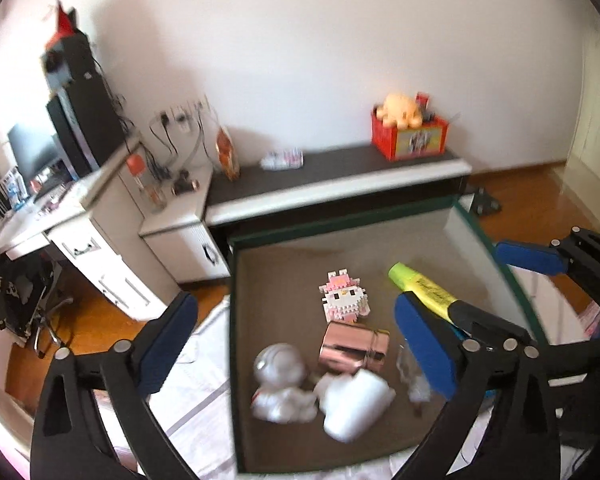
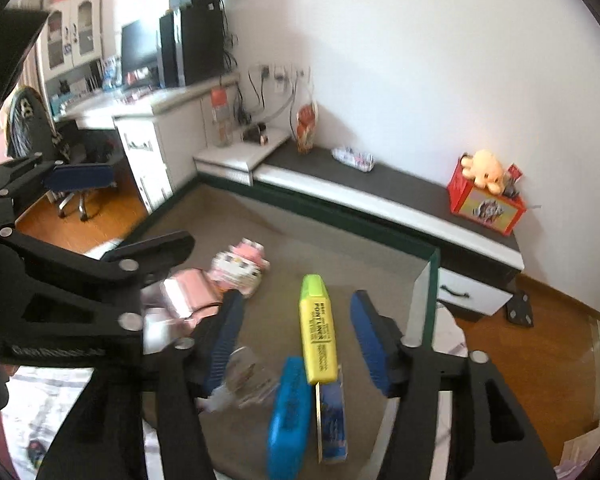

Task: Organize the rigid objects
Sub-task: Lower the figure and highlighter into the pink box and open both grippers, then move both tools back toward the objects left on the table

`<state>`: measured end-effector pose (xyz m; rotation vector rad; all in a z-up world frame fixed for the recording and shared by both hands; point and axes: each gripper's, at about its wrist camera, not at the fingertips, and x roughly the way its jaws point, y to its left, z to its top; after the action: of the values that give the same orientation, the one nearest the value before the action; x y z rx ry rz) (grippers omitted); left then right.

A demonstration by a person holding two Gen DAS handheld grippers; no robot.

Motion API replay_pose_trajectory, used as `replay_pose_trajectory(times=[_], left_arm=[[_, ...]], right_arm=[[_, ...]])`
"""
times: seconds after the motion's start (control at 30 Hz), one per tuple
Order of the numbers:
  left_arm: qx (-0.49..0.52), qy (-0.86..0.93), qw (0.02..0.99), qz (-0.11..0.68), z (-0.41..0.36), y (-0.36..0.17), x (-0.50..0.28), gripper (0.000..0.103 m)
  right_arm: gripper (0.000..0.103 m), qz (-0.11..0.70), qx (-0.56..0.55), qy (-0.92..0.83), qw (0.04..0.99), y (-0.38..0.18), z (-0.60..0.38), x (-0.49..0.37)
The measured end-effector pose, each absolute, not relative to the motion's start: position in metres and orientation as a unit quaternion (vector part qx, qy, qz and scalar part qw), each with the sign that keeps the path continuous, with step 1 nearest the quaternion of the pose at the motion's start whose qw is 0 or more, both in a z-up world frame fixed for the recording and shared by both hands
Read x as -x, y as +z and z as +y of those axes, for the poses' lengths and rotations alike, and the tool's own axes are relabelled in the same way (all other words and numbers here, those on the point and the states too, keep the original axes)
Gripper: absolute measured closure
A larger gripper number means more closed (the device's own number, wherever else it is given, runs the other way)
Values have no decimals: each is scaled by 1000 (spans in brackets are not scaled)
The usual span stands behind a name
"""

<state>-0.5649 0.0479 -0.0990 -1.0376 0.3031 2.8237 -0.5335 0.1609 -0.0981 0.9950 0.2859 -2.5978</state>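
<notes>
A shallow green-rimmed box with a brown floor holds a pink-and-white brick figure, a rose-gold can, a silver figurine, a white block and a yellow highlighter. My left gripper is open above the box. In the right wrist view my right gripper is open, its blue pads either side of the highlighter, not touching it. A blue case, a small blue box and a clear wrapped item lie beneath.
The box sits on a light patterned bedsheet. Behind it a low dark-topped bench carries a red box with an orange plush. A white desk with a monitor stands left. Wooden floor lies right.
</notes>
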Motion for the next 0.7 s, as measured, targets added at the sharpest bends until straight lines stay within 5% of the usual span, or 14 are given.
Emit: replay_pose_trajectory(times=[0.13, 0.47, 0.57, 0.7], left_arm=[[289, 950, 65, 96, 37, -69, 501, 0], [206, 972, 74, 84, 5, -37, 352, 0], [176, 981, 44, 69, -5, -32, 309, 0], [156, 986, 36, 41, -19, -34, 260, 0]], right_arm=[[25, 99, -298, -933, 175, -64, 158, 477], [16, 76, -212, -958, 176, -21, 173, 336], [1, 78, -185, -966, 161, -15, 176, 293], [0, 82, -143, -977, 138, -10, 174, 240]])
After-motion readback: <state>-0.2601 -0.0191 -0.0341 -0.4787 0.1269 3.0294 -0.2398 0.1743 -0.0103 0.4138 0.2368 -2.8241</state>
